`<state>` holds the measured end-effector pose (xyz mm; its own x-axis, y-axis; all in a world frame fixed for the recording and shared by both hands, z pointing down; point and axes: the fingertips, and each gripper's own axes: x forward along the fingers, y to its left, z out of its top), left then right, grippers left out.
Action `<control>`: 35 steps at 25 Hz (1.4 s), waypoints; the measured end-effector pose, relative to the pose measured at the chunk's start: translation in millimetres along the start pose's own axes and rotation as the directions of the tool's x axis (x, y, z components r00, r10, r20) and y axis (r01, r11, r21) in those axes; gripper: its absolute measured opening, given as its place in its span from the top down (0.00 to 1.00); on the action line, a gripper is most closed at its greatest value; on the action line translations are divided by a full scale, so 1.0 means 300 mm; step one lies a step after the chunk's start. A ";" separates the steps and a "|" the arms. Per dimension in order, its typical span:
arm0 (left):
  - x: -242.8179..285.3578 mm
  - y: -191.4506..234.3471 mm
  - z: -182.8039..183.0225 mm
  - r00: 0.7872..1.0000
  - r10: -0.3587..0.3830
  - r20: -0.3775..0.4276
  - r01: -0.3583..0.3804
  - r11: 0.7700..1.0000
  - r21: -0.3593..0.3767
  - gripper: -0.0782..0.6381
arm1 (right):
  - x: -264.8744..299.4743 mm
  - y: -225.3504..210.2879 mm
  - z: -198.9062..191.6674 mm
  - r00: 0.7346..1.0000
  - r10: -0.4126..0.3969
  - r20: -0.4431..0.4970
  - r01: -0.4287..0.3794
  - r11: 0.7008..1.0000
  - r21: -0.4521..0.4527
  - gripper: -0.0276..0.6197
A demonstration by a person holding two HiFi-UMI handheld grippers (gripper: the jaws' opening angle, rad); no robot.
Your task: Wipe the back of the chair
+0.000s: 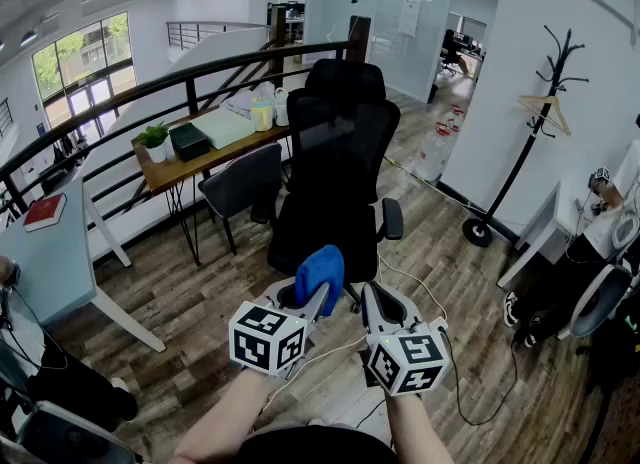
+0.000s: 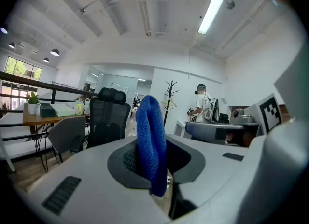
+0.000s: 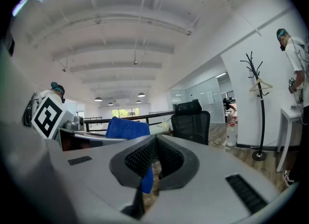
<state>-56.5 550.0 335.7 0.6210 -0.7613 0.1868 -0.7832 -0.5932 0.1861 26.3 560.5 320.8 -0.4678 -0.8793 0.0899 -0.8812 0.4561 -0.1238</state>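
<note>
Clearly nothing has been wiped yet. The chair [image 1: 335, 152] stands ahead on the floor [image 1: 200, 302], well apart from both tools. The left gripper [image 1: 318, 297] is clamped on a folded blue cloth [image 1: 320, 270], which stands up out of its jaws. The right gripper [image 1: 368, 300] sits just beside it with its jaws pressed together on nothing. The blue in its own view is the other tool's cloth behind.

Several things could go wrong from here. The cloth seems pinched only along a narrow fold, so dragging it hard over the mesh back could pull it loose or bunch it up. The chair likely rolls or swivels, so a one-sided push may turn the back away rather than clean it. The empty right tool could steady it. A pale cable [image 1: 415, 284] lies on the floor near the chair's base and could catch a foot or a wheel on the way in. I cannot tell which face of the back is turned this way, so a step round may be needed.

As for writing, none can be read. The marker cubes [image 1: 268, 337] carry only black-and-white square patterns. A sheet [image 1: 408, 17] on the far glass wall and a red book [image 1: 45, 210] on the desk are too small to make out.
</note>
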 end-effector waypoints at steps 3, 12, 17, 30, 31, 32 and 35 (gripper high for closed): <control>-0.006 0.006 0.004 1.000 0.018 0.008 -0.018 1.000 0.008 0.79 | -0.004 0.002 0.002 1.000 -0.016 0.001 0.016 1.000 -0.005 0.91; -0.059 0.023 -0.014 0.999 0.027 0.018 -0.027 0.999 -0.026 0.79 | -0.005 0.050 -0.006 1.000 -0.019 0.011 0.019 1.000 0.010 0.91; -0.099 0.052 -0.055 1.000 0.015 0.009 -0.015 0.999 -0.035 0.79 | -0.006 0.066 -0.028 0.999 -0.031 0.015 0.031 0.999 0.019 0.91; 0.026 0.199 -0.003 1.000 -0.010 0.010 0.011 1.000 -0.016 0.79 | 0.138 -0.018 -0.051 0.999 -0.048 0.018 0.046 0.997 0.061 0.91; 0.056 0.211 0.002 1.000 -0.011 0.010 0.011 1.000 -0.018 0.79 | 0.168 -0.037 -0.045 0.999 -0.042 0.018 0.041 0.998 0.054 0.91; 0.092 0.225 0.008 1.000 -0.011 0.010 0.011 1.000 -0.018 0.79 | 0.202 -0.058 -0.038 0.999 -0.035 0.019 0.034 0.998 0.045 0.91; 0.212 0.278 0.034 1.000 -0.011 0.013 0.011 1.000 -0.026 0.79 | 0.317 -0.145 -0.012 1.000 -0.017 0.024 0.016 0.999 0.032 0.91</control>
<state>-82.6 449.5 353.3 0.6288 -0.7582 0.1726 -0.7754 -0.5945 0.2130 19.9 457.6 338.2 -0.4513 -0.8898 0.0678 -0.8859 0.4376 -0.1536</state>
